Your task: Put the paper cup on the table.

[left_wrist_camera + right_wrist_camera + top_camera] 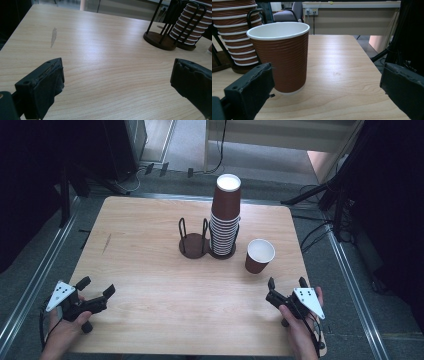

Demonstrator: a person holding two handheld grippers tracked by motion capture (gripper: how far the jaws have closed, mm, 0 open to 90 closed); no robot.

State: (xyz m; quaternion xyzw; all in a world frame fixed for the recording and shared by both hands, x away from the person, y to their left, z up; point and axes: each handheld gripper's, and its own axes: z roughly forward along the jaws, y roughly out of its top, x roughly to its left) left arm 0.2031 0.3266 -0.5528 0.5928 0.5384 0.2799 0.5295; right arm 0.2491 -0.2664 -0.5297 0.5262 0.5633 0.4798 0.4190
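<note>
A tall stack of brown ribbed paper cups [225, 217] stands in a black wire holder [221, 251] at the table's middle back. Beside it on the left is a second wire holder [193, 241] with nothing in it. A single brown cup [259, 255] stands upright to the right of the stack, white inside. My right gripper [286, 282] is open at the front right, just short of that cup [282, 56], which sits ahead of its left jaw. My left gripper [96, 285] is open at the front left over bare wood. The stack [191, 26] shows far ahead of the left gripper.
The wooden table [150, 285] has a small grey scuff [106, 243] at its left side. Dark stands and cables crowd the floor beyond the far edge and to the right. A chair and a desk [352, 17] show behind the table.
</note>
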